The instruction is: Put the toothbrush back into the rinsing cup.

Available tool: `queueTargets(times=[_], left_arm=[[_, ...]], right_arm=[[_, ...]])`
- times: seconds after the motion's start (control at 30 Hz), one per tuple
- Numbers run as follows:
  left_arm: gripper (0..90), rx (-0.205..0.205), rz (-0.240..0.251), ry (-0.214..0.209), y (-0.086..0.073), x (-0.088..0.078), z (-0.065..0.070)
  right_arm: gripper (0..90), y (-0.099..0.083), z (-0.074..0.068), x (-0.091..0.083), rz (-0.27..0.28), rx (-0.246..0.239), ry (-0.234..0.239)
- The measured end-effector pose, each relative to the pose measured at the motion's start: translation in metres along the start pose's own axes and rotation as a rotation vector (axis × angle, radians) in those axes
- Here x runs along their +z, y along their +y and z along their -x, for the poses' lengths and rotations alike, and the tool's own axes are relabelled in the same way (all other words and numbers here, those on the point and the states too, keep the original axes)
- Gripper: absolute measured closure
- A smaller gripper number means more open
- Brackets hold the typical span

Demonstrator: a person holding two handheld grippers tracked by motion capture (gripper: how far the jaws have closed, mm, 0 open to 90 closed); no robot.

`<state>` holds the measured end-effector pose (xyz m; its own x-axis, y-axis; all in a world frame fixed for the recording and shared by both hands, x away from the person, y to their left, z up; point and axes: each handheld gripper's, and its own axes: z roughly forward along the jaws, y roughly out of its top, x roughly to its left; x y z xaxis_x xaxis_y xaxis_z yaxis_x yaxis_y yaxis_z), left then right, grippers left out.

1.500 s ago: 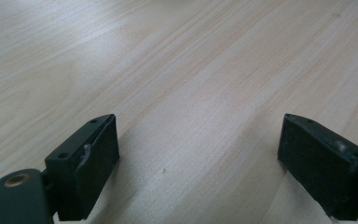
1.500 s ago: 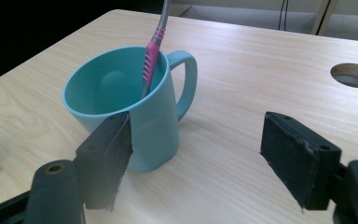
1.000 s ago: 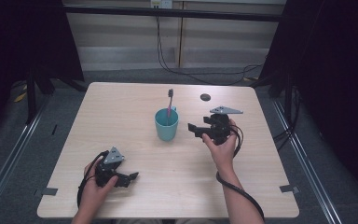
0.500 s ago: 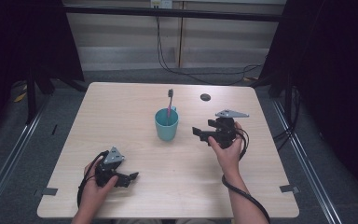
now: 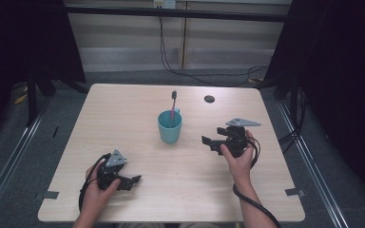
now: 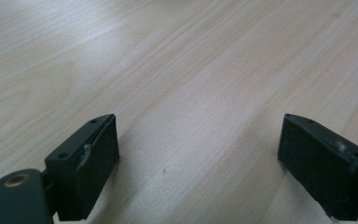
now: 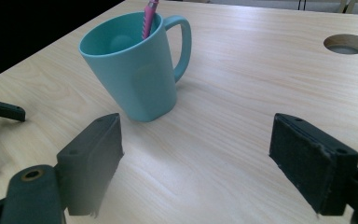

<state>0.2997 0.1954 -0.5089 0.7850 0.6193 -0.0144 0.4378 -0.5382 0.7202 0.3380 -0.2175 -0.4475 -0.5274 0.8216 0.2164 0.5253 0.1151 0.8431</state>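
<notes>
A teal mug [image 5: 169,127] stands near the middle of the table, with a pink toothbrush [image 5: 173,102] upright in it. My right gripper [image 5: 212,137] rests to the right of the mug, pointing at it, open and holding nothing. In the right gripper view the mug [image 7: 135,70] and toothbrush [image 7: 149,14] sit just beyond the left jaw of that gripper [image 7: 196,158]. My left gripper [image 5: 130,182] lies at the near left of the table, open and apart from the mug. In the left gripper view, bare wood lies between the jaws of this gripper [image 6: 198,158].
A light wooden table [image 5: 123,109] carries everything. A round cable hole [image 5: 209,99] sits at its far right, also the hole [image 7: 347,44] in the right gripper view. Dark curtains flank the table, and cables run on the floor behind.
My right gripper has drawn back a little from the mug, toward the near right. The left gripper, mug and toothbrush have stayed put.
</notes>
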Motion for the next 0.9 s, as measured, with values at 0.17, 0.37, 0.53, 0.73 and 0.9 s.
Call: queueTargets(times=[0.17,0.37,0.53,0.73,0.9], left_arm=[[12.1,0.0,0.0,0.0,0.0,0.0,0.0],[12.1,0.0,0.0,0.0,0.0,0.0,0.0],[12.1,-0.001,0.0,0.0,0.0,0.0,0.0],[12.1,0.0,0.001,0.001,0.0,0.0,0.0],[12.1,-0.001,0.001,0.001,0.0,0.0,0.0]], right_arm=[[16.8,-0.004,0.004,-0.007,0.005,-0.002,0.002],[16.5,-0.011,0.004,-0.013,-0.01,-0.025,0.002],[16.2,-0.017,0.003,-0.015,-0.036,-0.057,0.012],[16.2,-0.027,0.004,-0.016,-0.063,-0.069,0.013],[16.2,-0.037,0.005,-0.017,-0.091,-0.083,0.012]])
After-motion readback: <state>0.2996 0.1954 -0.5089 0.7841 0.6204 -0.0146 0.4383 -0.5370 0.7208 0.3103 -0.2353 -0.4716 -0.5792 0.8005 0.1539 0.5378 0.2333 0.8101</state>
